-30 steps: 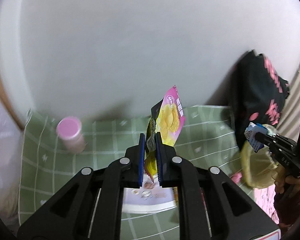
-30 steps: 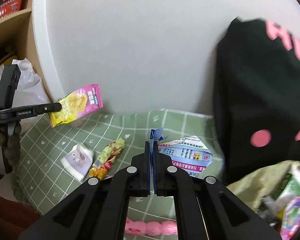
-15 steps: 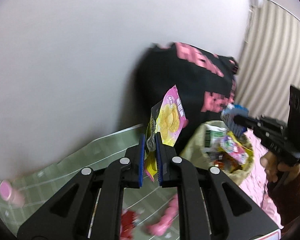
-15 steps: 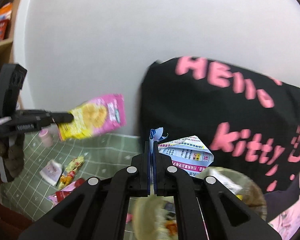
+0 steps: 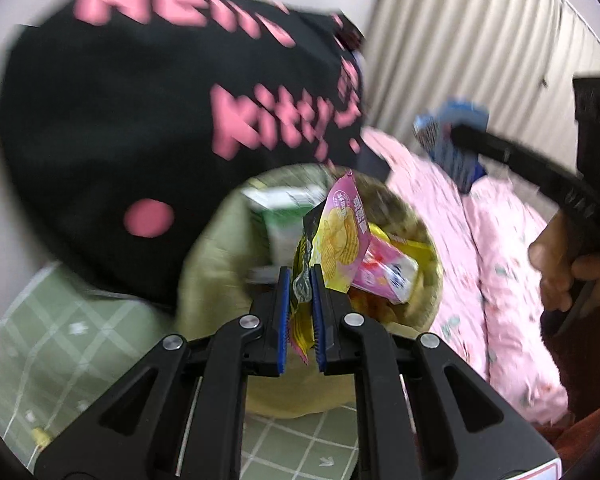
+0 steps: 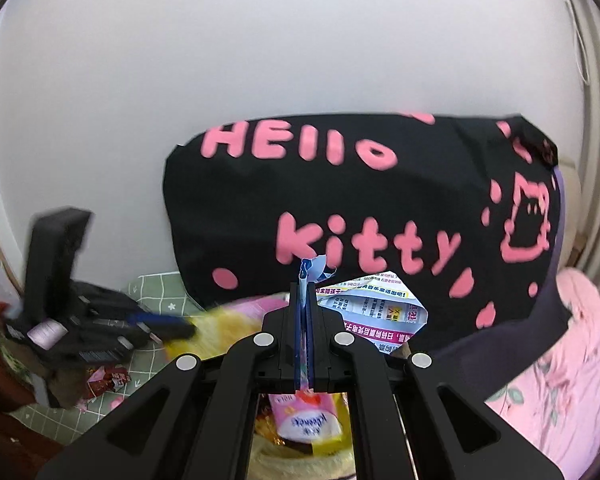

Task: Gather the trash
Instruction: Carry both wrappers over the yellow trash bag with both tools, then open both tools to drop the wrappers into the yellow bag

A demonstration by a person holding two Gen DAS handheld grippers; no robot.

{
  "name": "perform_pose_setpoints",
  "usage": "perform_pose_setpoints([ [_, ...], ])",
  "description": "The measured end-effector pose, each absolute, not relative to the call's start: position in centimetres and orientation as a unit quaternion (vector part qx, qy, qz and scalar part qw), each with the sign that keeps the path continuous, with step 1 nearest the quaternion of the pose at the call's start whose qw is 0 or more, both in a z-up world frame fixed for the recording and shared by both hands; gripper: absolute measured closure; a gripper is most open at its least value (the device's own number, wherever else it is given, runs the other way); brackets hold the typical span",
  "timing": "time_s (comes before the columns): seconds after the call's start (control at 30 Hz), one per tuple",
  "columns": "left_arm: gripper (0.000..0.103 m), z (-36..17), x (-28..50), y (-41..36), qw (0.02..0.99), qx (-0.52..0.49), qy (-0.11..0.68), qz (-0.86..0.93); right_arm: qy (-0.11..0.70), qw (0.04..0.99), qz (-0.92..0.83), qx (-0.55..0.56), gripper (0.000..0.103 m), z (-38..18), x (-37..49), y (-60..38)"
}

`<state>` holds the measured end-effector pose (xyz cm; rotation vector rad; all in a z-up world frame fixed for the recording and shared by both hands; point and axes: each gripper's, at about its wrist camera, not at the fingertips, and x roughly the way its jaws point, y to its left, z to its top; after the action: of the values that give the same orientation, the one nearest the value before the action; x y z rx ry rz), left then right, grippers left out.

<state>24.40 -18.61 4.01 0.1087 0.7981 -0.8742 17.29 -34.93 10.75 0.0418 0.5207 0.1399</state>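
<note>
The left gripper (image 5: 300, 280) is clamped on a pink and yellow chip packet (image 5: 342, 236). The blue pads press the lower crumpled end of the packet, and its long axis stands upward and a little to the right, away from the fingers. Directly beyond and below the fingertips is the open mouth of the trash bag (image 5: 204, 280), a yellowish soft bag already holding a green and white carton (image 5: 284, 216) and a pink pack (image 5: 384, 272). So the packet hangs over the opening; I judge that opening the jaws would let it fall inside.

The right gripper (image 6: 305, 292) is closed tight on a blue and white paper wrapper (image 6: 374, 312), whose printed sheet spreads to the right of the fingers. Between its arms, low in the right wrist view, the bag contents show, so this gripper also is above the bag. In the left wrist view it stands to the right and higher, well apart from the chip packet, so the left gripper looks nearer to the opening and should release first.

Behind the bag leans a black cushion (image 6: 360, 208) with pink letters, and a pink blanket (image 5: 496, 280) lies at the right. The green checked cloth (image 5: 60, 344) is at the left.

One second ago the left gripper was over the green cloth, near a pink cup, and the bag was far at the right edge. Both grippers have since swung to the bag, keeping their same hold.
</note>
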Motion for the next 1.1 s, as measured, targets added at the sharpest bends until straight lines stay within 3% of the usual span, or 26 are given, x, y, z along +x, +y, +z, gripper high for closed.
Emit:
perform_pose_setpoints([
  [0.17,0.093,0.2,26.0,-23.8,0.812,0.105,0.418,-0.394,0.281,0.953,0.09,0.066,0.099,8.2,19.5,-36.3],
  [0.33,0.093,-0.8,27.6,-23.3,0.817,0.086,0.436,-0.367,0.342,0.926,0.124,0.104,0.099,3.3,23.3,-36.3],
  [0.53,0.093,-0.9,27.9,-22.3,0.815,0.071,0.448,-0.362,0.409,0.903,0.111,0.075,0.099,-0.3,25.8,-35.5],
  [0.73,0.091,-1.2,28.5,-23.2,0.809,0.065,0.451,-0.371,0.441,0.892,0.08,0.06,0.099,-1.5,26.5,-36.4],
  [1.1,0.091,-0.3,28.8,-24.5,0.811,0.07,0.442,-0.376,0.419,0.904,0.063,0.056,0.099,0.1,24.4,-37.2],
])
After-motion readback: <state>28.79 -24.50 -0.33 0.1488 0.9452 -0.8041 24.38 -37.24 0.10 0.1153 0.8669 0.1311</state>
